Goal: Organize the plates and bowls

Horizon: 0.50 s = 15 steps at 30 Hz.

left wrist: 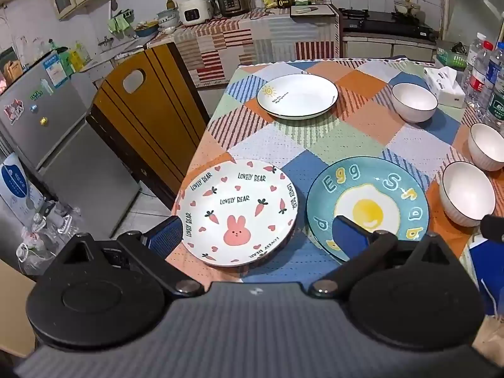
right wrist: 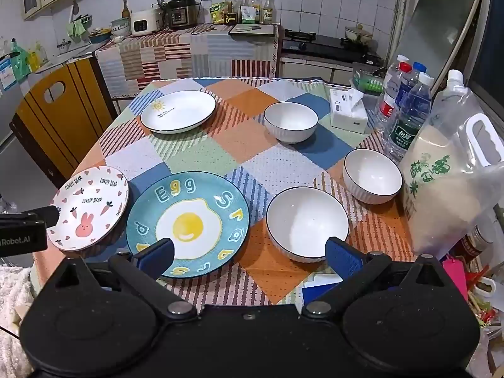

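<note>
We hold both grippers over the near edge of the table, tilted down toward the dishes. Our left gripper is spread wide with nothing between its fingers; it hangs above the near rim of the bunny plate, one blue pad off the plate's left edge, the other over the egg plate. Our right gripper is likewise fully released and empty, its left pad over the near part of the egg plate, its right pad by the near bowl.

The bunny plate sits at the near left corner of the table, its left edge close to the table edge. The egg plate lies just beside it to the right; we cannot tell whether the rims touch. The sun plate rests well apart at the far left.

Three white bowls stand upright and empty on the right side, none stacked: the near bowl just right of the egg plate, the middle bowl behind it and further right, the far bowl near a tissue box. Water bottles and a bag of rice crowd the right edge, the bag close to the middle bowl
</note>
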{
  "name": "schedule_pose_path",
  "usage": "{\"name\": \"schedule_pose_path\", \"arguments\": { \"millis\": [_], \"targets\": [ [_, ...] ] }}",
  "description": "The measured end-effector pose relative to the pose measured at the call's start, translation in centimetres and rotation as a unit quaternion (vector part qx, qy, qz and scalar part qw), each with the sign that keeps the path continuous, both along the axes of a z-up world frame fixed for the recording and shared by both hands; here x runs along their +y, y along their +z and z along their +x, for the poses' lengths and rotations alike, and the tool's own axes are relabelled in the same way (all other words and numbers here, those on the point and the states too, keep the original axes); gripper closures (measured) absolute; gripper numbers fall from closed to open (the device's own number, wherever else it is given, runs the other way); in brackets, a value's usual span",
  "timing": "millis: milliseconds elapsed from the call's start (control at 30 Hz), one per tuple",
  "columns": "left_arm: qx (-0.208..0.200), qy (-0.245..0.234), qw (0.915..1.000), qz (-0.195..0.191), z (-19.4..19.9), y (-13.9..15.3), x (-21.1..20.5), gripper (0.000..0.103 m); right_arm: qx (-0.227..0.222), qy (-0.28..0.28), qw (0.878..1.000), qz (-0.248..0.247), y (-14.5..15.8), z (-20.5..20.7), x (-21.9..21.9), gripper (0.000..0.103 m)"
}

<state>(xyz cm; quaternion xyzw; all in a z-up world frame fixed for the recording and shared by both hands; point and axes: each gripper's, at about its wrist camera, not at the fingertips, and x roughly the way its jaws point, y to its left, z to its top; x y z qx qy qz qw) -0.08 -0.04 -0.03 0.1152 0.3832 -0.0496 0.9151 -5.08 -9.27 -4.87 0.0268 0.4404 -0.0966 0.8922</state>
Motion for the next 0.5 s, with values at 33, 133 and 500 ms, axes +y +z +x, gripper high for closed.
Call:
{"name": "schedule_pose_path", "arguments": {
  "millis": [33, 133, 500],
  "targets": [
    [0.001, -0.001, 1.0, -0.001, -0.08, -0.01, -0.08, 0.0, 0.0, 0.0, 1.0, 0.002, 0.02, 0.0, -0.02, 0.0],
    [0.001, -0.005, 1.0, -0.001, -0.29, -0.1, -0.1, 0.0, 0.0, -0.001, 1.0, 0.007, 0.11, 0.19, -0.03, 0.0],
    [0.011, 0.003, 0.9999, -0.007, 0.16, 0.02, 0.54, 0.0, -0.006, 0.003, 1.0, 0.005, -0.3, -0.06, -0.14, 0.0]
  ]
}}
